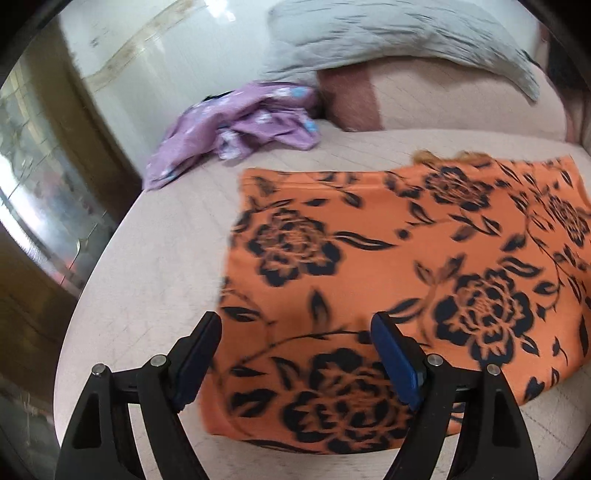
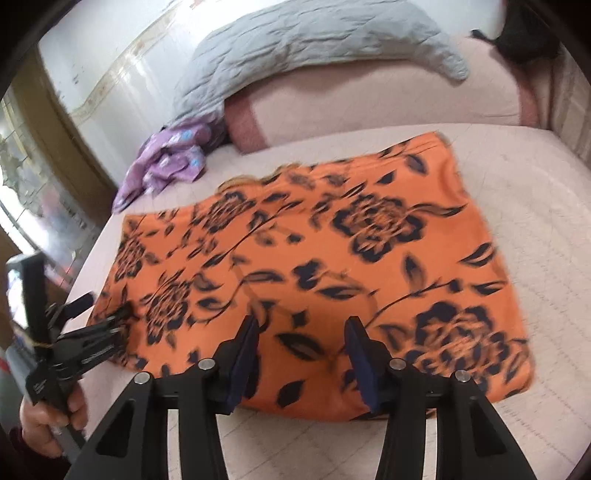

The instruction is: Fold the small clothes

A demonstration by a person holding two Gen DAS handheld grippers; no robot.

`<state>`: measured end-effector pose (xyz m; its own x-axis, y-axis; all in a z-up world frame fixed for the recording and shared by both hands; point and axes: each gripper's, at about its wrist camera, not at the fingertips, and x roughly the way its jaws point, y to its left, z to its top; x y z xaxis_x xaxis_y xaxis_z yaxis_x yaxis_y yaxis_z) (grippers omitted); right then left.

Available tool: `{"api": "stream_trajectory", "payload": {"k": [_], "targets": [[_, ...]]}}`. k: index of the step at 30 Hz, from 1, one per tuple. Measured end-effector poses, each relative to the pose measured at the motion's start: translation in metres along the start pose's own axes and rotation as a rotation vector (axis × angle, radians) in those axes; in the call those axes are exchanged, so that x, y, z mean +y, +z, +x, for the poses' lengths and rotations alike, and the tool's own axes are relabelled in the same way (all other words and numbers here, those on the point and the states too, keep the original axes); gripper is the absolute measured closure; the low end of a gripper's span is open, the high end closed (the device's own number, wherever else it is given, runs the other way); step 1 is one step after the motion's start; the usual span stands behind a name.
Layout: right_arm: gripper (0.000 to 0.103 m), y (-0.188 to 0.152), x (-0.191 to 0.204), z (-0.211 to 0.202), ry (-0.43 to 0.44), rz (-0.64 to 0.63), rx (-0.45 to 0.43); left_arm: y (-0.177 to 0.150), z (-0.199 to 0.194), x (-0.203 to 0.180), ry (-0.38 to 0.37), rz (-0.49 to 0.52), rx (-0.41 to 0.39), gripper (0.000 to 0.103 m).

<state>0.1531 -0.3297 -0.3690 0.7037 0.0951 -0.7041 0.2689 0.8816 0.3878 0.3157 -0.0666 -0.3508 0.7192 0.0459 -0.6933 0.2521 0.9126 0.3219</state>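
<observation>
Orange floral garment (image 2: 306,273) lies flat on bed (image 2: 535,206). Both claws spread, holding nothing: left claw (image 1: 295,336) and right claw (image 2: 301,339) over near edge. Risk: single-layer pinch, fold skews; frames blurred.

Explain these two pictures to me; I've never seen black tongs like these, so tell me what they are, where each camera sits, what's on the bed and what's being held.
The black tongs are two hand-held grippers, each with a camera looking along its fingers. One picture is from the left gripper, the other from the right gripper; the right view also shows the left one with the person's hand on its handle. On the bed lies an orange floral garment, spread flat. Behind it sit a crumpled purple garment, a grey quilt and a pink pillow. Both grippers are open above the garment's near edge, holding nothing.
</observation>
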Motion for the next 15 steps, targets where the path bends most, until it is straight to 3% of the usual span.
{"api": "stream_trajectory", "payload": {"k": [5, 10, 15], "targets": [[0.051, 0.001, -0.021, 0.018, -0.018, 0.082, 0.09, -0.007, 0.028, 0.015, 0.011, -0.067, 0.116, 0.019], [0.052, 0.001, -0.011, 0.016, -0.037, 0.023, 0.076, -0.005, 0.023, 0.004, 0.055, -0.007, 0.075, 0.019], [0.052, 0.004, -0.015, 0.007, -0.036, 0.05, 0.043, -0.002, 0.013, 0.022, 0.027, -0.087, 0.065, 0.019]]}}
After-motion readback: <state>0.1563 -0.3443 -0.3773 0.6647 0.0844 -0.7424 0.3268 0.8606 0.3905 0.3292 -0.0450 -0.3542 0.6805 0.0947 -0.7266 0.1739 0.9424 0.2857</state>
